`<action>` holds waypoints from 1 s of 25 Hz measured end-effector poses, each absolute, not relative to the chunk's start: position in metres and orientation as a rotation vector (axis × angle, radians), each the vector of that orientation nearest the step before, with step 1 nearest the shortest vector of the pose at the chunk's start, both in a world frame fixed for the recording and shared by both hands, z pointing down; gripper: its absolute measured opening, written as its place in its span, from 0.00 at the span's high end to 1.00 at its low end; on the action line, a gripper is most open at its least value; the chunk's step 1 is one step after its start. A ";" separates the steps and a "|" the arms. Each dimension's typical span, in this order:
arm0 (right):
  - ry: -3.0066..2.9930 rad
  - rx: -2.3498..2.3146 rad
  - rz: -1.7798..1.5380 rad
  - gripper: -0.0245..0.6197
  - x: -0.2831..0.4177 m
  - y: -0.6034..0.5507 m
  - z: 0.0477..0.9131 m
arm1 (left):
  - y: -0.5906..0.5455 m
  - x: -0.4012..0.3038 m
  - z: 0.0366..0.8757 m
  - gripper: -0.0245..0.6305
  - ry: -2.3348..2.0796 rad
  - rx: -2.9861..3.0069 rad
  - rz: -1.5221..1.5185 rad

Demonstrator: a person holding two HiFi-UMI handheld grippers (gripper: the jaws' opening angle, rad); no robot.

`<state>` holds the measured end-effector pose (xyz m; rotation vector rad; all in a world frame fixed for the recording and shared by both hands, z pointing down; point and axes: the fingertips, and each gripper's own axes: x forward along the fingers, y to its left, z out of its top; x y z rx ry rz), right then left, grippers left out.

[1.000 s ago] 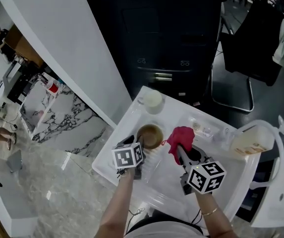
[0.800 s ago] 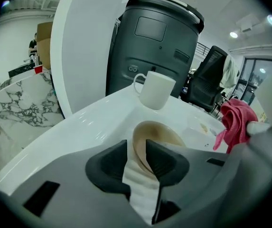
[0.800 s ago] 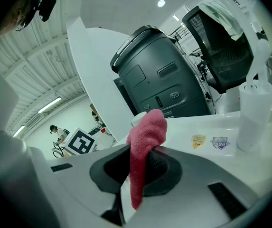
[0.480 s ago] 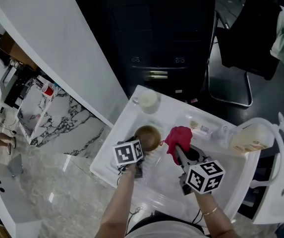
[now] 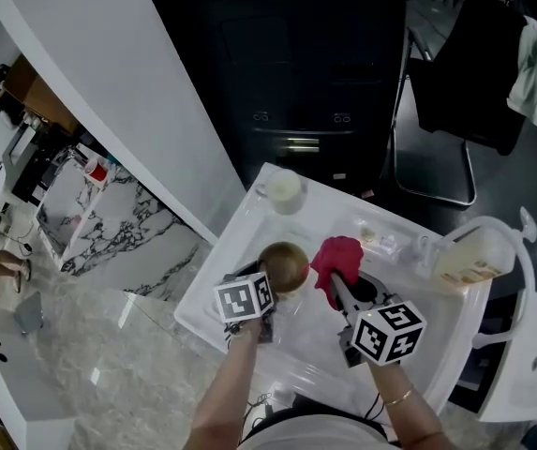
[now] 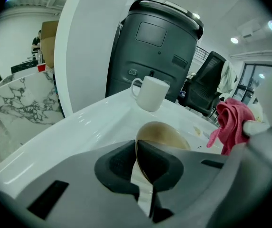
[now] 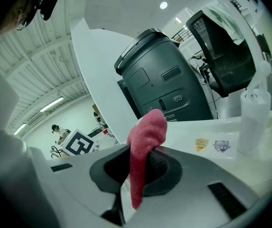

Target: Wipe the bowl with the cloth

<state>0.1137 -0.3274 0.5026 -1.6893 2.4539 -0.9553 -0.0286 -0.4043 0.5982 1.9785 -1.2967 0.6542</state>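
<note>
Bowl (image 5: 285, 262) sits on the white worktop (image 5: 226, 268) directly ahead of the left claw (image 5: 271, 287). That claw's jaws have just been closing and now stand narrow, with the near rim pinched between them, one jaw inside the wall and one outside. Being round, the bowl has no long axis; its brown mouth faces upward, and I cannot tell whether it is tipped.

Just right of the bowl, the right claw (image 5: 336, 284) is clamped on the red cloth (image 5: 338, 256). The cloth bunches up beyond the tips and a tail hangs down between the jaws, so its length runs roughly along the claw's own line. From that claw the bowl's opening lies close by on the left and slightly ahead, so the wipe probably calls for a short leftward swing. A white mug (image 5: 285, 190) stands well beyond both claws.
</note>
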 end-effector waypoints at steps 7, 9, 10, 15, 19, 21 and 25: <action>2.515 -1.596 -0.827 0.89 0.086 -0.311 0.466 | -0.376 -0.047 0.557 0.91 -1.361 2.089 0.681; 2.535 -1.566 -0.786 0.89 0.076 -0.305 0.455 | -0.366 -0.054 0.544 0.91 -1.373 2.111 0.668; 2.543 -1.551 -0.767 0.89 0.071 -0.301 0.449 | -0.361 -0.057 0.537 0.91 -1.381 2.122 0.662; 2.593 -1.468 -0.687 0.89 0.041 -0.279 0.425 | -0.335 -0.075 0.509 0.91 -1.414 2.157 0.627; 2.642 -1.393 -0.636 0.89 0.013 -0.260 0.407 | -0.310 -0.088 0.489 0.92 -1.443 2.179 0.610; 2.666 -1.359 -0.609 0.89 0.000 -0.250 0.401 | -0.297 -0.093 0.482 0.91 -1.448 2.185 0.592; 2.710 -1.302 -0.563 0.89 -0.024 -0.232 0.394 | -0.272 -0.104 0.471 0.92 -1.466 2.191 0.562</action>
